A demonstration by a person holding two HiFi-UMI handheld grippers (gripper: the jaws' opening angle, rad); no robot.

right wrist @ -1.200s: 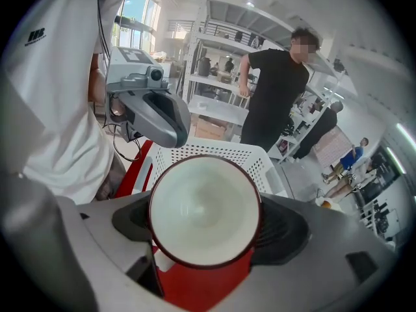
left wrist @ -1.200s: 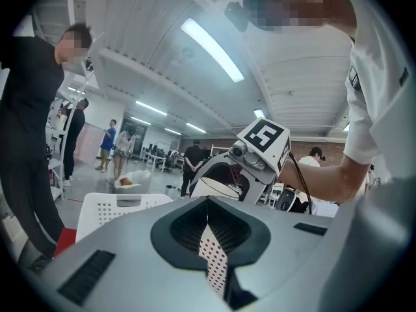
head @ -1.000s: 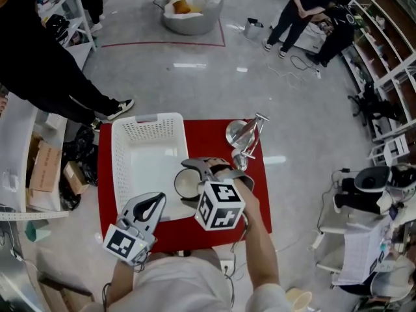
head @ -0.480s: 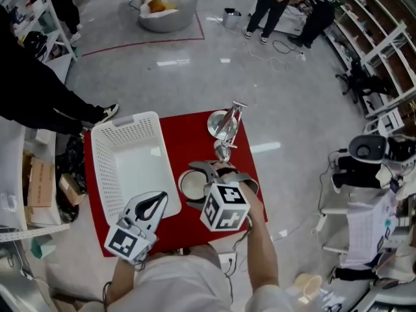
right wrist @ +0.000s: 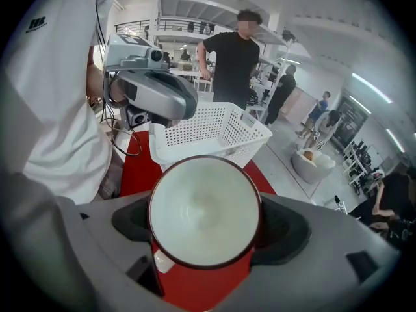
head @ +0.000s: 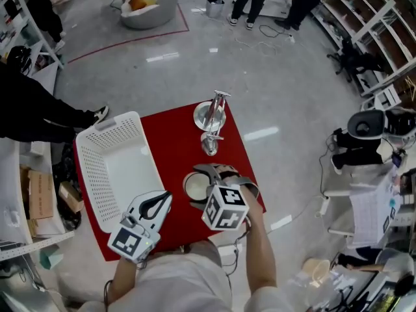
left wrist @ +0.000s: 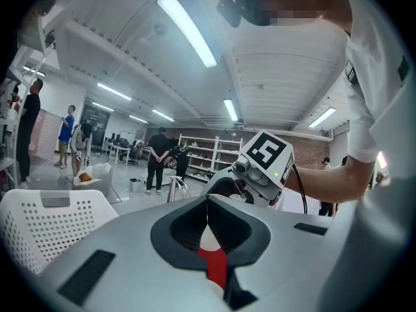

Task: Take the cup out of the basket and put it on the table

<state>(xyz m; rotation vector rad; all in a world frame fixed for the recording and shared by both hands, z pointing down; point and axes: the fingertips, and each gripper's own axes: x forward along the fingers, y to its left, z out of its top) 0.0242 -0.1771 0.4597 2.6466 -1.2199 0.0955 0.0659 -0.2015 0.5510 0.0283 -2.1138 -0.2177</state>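
The cup (head: 194,186), white inside with a dark rim, stands on the red table (head: 175,126) to the right of the white basket (head: 107,126). My right gripper (head: 195,187) is shut on it, one jaw on either side. In the right gripper view the cup (right wrist: 203,200) fills the space between the jaws of that gripper (right wrist: 205,221), with the basket (right wrist: 214,132) behind it. The basket holds nothing that I can see. My left gripper (head: 165,198) hangs shut near the table's front edge, holding nothing; its tips (left wrist: 208,205) meet.
A shiny metal stand (head: 212,114) and a small metal goblet (head: 209,145) sit at the table's far side. People (head: 39,119) stand on the floor to the left and at the back. Shelves (head: 374,38) and a rice cooker (head: 367,123) are on the right.
The head view has swung, so the table sits more tilted in the picture. The right gripper with the cup now stands a little farther from the basket. The left gripper has kept its place.
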